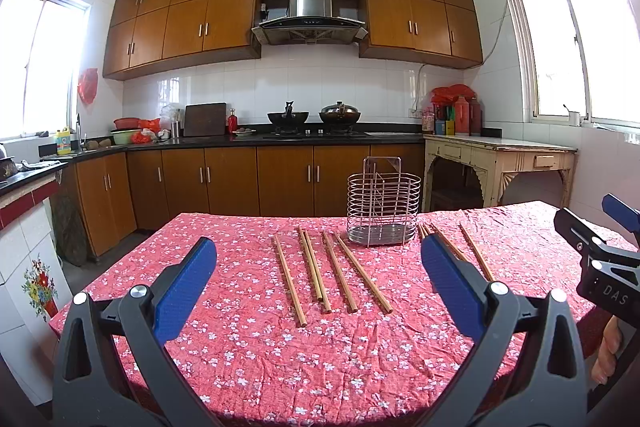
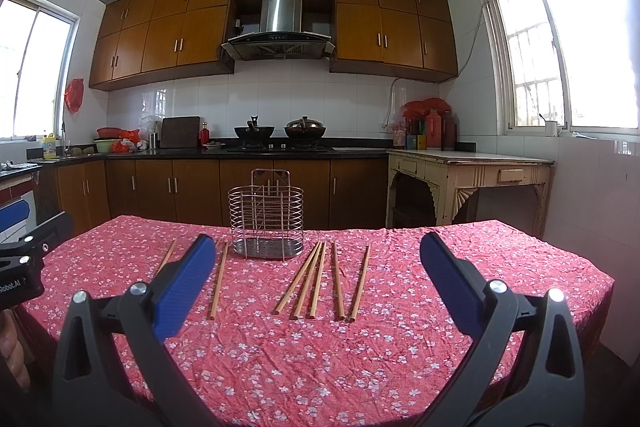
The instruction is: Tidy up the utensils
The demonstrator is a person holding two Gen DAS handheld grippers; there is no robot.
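Right wrist view: we hold both claws spread and empty, chopsticks (image 2: 316, 283) lying lengthwise toward the rack (image 2: 266, 223), nearest our right claw (image 2: 316, 275).

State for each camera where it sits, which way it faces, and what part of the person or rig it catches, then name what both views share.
Left wrist: sits on the left gripper, jaws open, facing across the table to the stove wall; the right gripper and some fingers show at the right edge.
Right wrist: sits on the right gripper, jaws open, facing likewise; the left gripper shows at the left edge.
Shared: the wire utensil holder, empty, and loose chopsticks either side.
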